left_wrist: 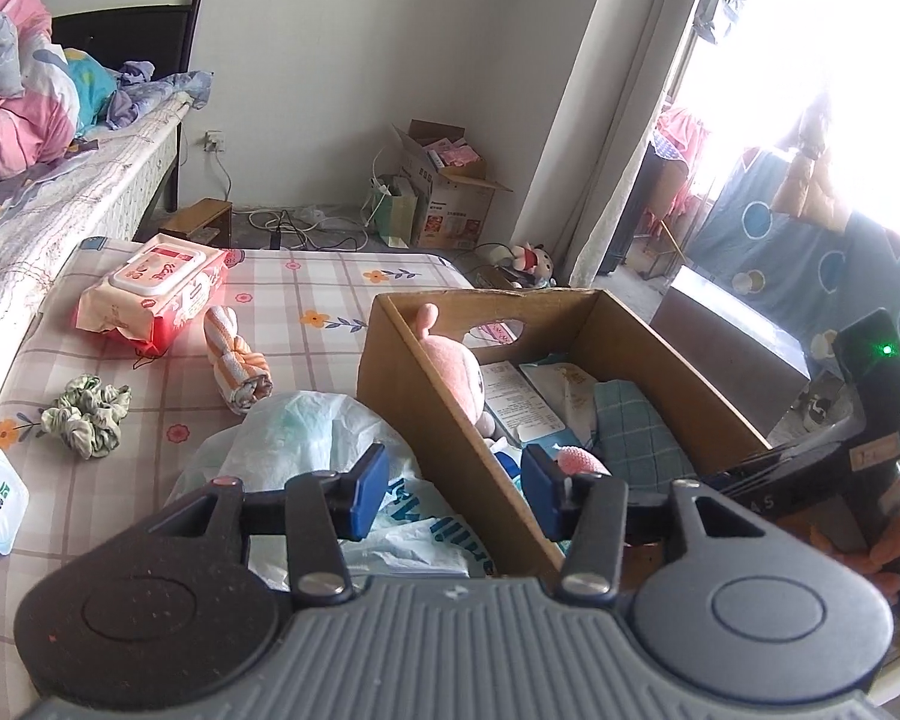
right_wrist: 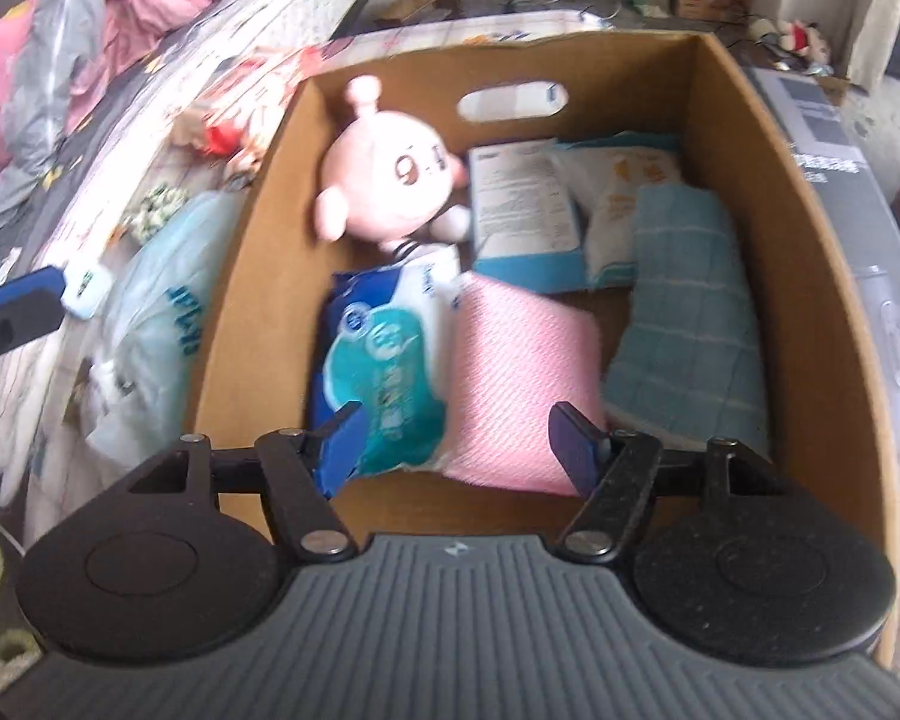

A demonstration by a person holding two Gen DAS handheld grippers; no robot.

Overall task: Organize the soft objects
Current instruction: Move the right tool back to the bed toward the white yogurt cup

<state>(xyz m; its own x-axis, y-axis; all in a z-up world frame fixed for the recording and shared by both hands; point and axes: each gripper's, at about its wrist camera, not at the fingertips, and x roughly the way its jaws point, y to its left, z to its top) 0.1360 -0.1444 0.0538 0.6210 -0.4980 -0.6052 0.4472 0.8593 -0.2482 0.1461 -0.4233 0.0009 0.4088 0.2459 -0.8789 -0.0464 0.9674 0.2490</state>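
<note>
Left wrist: my left gripper (left_wrist: 453, 495) hangs apart and empty over the cardboard box (left_wrist: 426, 414) wall; the crinkly bag (left_wrist: 306, 438) beside it could snag.

Right wrist: right gripper (right_wrist: 456, 441) apart above the boxed pink towel (right_wrist: 522, 372); dipping might drag it.

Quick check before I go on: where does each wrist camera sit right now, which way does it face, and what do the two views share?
Left wrist: on the left tool, above the mattress beside the cardboard box, facing across the room to the far wall; the right tool's housing and a hand show at right.
Right wrist: on the right tool, above the box's near edge, tilted down into it; a blue fingertip of the left tool shows at left.
Shared: the box, pink plush, pink cloth, teal towel, plastic bag.
</note>
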